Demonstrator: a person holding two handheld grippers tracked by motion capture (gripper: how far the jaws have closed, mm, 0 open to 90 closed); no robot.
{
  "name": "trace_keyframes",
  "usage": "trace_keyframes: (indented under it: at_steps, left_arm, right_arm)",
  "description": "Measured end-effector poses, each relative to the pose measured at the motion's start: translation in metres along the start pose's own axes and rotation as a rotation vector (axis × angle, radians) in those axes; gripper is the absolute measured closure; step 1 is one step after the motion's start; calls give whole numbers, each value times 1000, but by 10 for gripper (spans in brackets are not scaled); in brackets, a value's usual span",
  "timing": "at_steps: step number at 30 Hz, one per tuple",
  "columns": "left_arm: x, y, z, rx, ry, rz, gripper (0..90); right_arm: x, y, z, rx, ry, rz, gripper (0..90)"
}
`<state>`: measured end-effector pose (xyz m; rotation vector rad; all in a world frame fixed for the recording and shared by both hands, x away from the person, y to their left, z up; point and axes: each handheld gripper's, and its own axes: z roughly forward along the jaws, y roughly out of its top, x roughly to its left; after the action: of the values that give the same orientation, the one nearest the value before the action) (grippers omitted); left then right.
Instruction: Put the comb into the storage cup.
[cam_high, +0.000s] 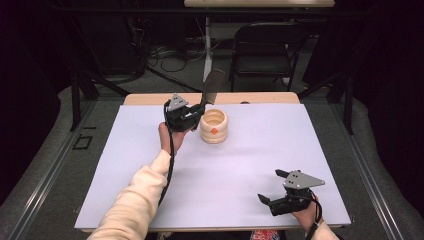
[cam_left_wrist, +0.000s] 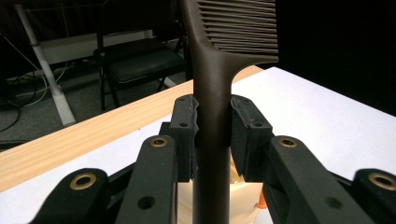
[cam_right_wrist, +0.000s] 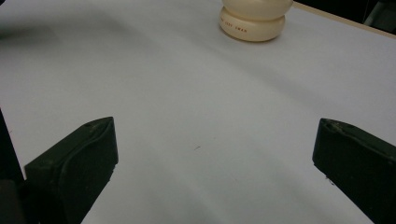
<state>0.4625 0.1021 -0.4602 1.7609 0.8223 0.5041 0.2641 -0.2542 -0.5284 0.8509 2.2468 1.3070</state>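
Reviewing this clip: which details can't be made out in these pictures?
- Comb lower end: left gripper view, cut off by the bottom edge, behind the left claw.
- Cream holder top: right gripper view, cut off by the top edge.
- Its red lettering: right gripper view, too small to read.
- Holder's inside: high view, too small.

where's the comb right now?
The comb is clamped by its handle in the left tongs, left of centre in the high view. It stands nearly upright, teeth end up, beside the cream ribbed cup near the table's far edge.
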Motion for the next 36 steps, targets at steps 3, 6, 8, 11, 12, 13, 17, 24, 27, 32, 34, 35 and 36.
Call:
trace_keyframes:
  at_steps: [3, 6, 8, 11, 12, 13, 17, 24, 27, 32, 34, 35, 36]
  left_arm:
    - [0, 2, 1, -2, 1, 0, 725]
    - [-1, 3, 3, -4, 0, 5, 725]
    - [0, 4, 3, 1, 2, 7, 725]
    - [-1, 5, 4, -6, 2, 5, 725]
    - [-1, 6, 5, -8, 3, 9, 725]
    - [-1, 6, 5, -7, 3, 11, 725]
    - [-3, 9, 7, -16, 1, 10, 725]
    - [-4, 16, 10, -41, -8, 17, 725]
    - [-5, 19, 12, -47, -13, 17, 725]
    - [-7, 23, 18, -59, -18, 36, 725]
    - [-7, 24, 20, -62, -24, 33, 725]
    - [-7, 25, 21, -68, -21, 33, 725]
    - [-7, 25, 22, -71, -22, 36, 725]
  right_arm:
    - [0, 0, 0, -4, 2, -2, 0]
    - [0, 0, 0, -2, 4, -2, 0]
    - [0, 0, 0, -1, 2, 1, 0]
    - [-1, 0, 0, -2, 0, -4, 0]
    - [-1, 0, 0, -4, 0, -4, 0]
    - [0, 0, 0, -4, 0, -2, 0]
    - [0, 0, 0, -2, 0, -2, 0]
    - [0, 0, -1, -4, 2, 0, 0]
    - [0, 0, 0, -1, 2, -2, 0]
    - [0, 0, 0, -1, 3, -1, 0]
    - [0, 0, 0, -2, 3, -2, 0]
    - [0, 0, 0, -2, 3, -1, 0]
    - [0, 0, 0, -1, 2, -1, 0]
